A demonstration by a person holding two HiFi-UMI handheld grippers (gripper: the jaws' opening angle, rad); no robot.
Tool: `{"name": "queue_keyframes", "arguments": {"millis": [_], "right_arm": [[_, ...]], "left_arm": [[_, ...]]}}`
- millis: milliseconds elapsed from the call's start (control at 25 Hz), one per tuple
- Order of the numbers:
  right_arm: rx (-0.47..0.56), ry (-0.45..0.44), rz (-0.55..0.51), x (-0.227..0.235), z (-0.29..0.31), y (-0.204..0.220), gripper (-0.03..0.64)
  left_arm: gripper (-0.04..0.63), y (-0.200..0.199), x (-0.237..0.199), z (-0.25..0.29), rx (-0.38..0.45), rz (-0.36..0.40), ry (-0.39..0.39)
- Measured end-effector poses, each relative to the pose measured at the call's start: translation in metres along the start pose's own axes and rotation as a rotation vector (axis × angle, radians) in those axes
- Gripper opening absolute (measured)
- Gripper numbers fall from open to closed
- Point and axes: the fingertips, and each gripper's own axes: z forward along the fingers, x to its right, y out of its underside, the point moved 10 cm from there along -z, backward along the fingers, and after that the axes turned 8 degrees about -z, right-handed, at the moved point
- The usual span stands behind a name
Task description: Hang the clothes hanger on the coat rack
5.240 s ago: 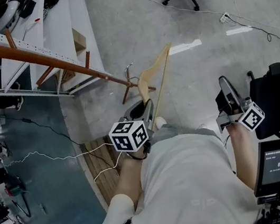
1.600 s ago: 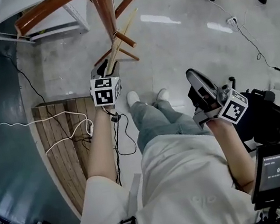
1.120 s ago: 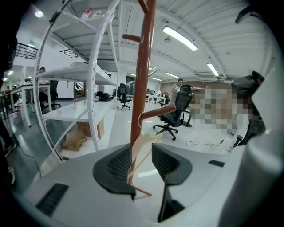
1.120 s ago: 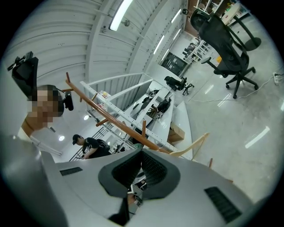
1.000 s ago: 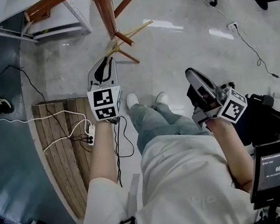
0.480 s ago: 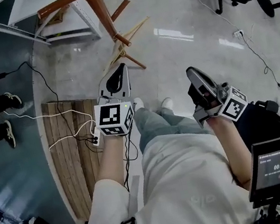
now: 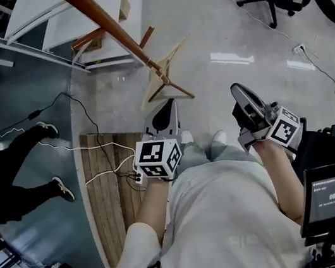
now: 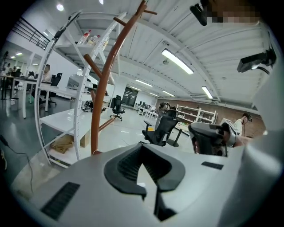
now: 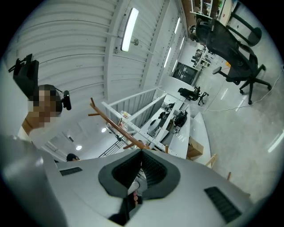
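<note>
Pale wooden clothes hanger [image 7: 172, 53] on brown wooden coat rack [image 7: 104, 22], slanting lower-left, just above closed, empty left gripper [image 7: 171, 103]; right gripper [image 7: 240, 90] closed, farther.

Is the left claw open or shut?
Shut. The left claw has its tips together in its own view, with nothing between them.

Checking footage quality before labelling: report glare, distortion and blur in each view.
Head view: sharp, with a wide-angle bend; white glare patches lie on the glossy grey floor. Left gripper view: fisheye bows the white metal shelf rack, the corners are black, and the ceiling strip light is blown out. Right gripper view: same fisheye and black corners, and the long ceiling lamp is overexposed.
</note>
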Motion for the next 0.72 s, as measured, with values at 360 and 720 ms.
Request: {"name": "queue_keyframes", "arguments": {"millis": [360,720], "right_arm": [[0.111,0.015,-0.026,-0.007,-0.040,-0.023,0.008],[0.185,0.071,-0.051,0.008,-0.066,-0.048,0.008]], "left_arm": [[0.006,-0.022,0.057,0.018,-0.028,-0.031,0.098],[0.006,-0.029,0.101,0.065,-0.095,-0.005,0.235]]}}
